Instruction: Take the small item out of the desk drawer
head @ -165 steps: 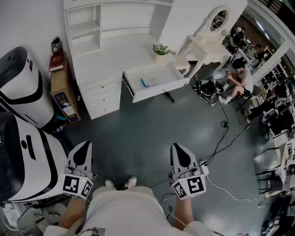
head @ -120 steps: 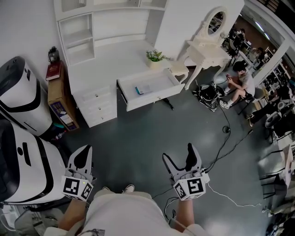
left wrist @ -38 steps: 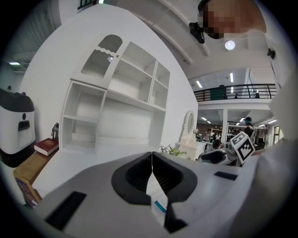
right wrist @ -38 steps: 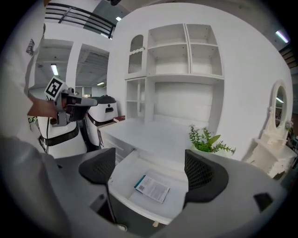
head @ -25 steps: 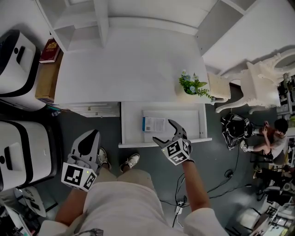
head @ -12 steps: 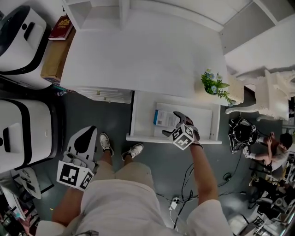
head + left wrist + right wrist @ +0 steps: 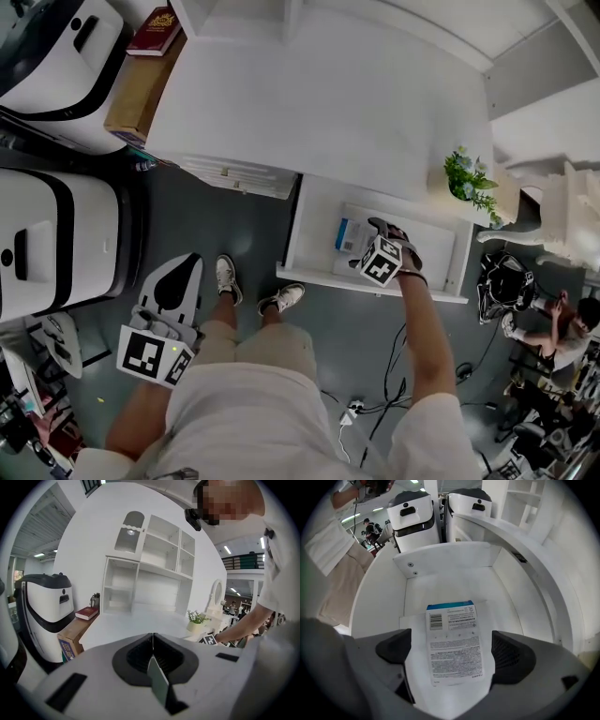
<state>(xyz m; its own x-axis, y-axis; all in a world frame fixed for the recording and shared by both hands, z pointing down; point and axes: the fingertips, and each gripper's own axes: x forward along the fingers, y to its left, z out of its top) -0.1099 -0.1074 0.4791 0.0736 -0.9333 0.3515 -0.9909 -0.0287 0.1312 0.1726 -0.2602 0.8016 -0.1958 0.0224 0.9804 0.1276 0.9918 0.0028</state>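
Pointing steeply down into the open drawer [image 7: 440, 557], the right tongs [image 7: 454, 653] are held spread wide, their jaws having just been opening, with nothing gripped. The small box [image 7: 452, 623] is seen flat on the drawer floor, between the spread jaws. The left tongs [image 7: 153, 644] are shut, empty, well apart.

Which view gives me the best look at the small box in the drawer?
Right gripper view: the small box lies flat on the drawer floor, print up, between the right gripper's jaws, which have just been opening, clear of it. Head view shows only its end beside that gripper. Left gripper view misses it.
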